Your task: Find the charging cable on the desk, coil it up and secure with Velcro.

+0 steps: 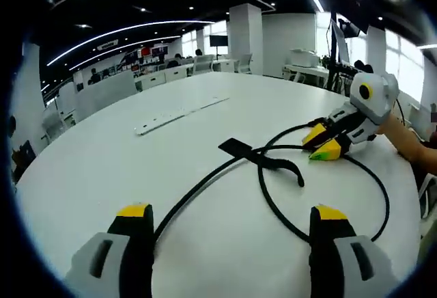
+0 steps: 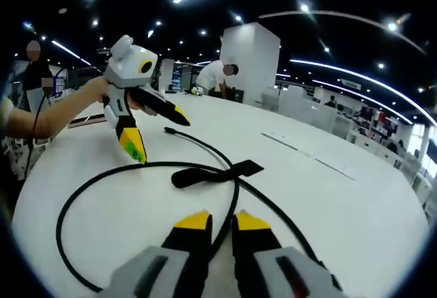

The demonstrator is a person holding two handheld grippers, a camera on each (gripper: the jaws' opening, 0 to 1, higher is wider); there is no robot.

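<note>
A black charging cable lies in a wide loop on the round white table. A flat black Velcro strap sits across it near the loop's crossing. My left gripper is open, its yellow-tipped jaws spread wide on either side of the cable's near stretch. My right gripper comes in from the right, shut on the cable at the loop's far side. In the right gripper view, the cable runs up between my right gripper's closed jaws. The strap lies just ahead, and the open left gripper hovers beyond.
A long white strip lies on the table farther back. A person's forearm holds the left gripper, and another arm holds the right. The cable's free end rests under the left gripper. Desks, a column and people stand behind.
</note>
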